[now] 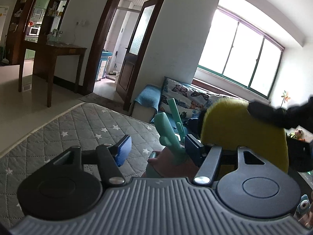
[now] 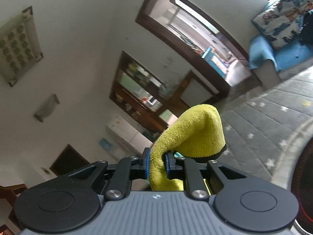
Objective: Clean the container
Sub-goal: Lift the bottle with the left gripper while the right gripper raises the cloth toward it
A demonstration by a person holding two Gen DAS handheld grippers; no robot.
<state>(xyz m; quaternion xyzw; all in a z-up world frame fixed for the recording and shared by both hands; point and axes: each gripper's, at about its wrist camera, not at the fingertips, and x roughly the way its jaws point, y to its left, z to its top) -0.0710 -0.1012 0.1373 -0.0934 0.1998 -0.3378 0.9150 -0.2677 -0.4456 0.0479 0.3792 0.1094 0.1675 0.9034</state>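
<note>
My left gripper is open, its blue pads wide apart above the grey quilted mat. Between its fingers stand mint-green plastic parts over a pinkish object; I cannot tell what they belong to. A yellow cloth hangs just right of the left gripper, with the black body of the other gripper above it. In the right wrist view my right gripper is shut on the yellow cloth, which folds up and over to the right. A dark round rim shows at the right edge.
The star-patterned grey mat covers the work surface. A blue sofa with butterfly cushions stands behind it under a window. A dark wooden table and an open door are farther back.
</note>
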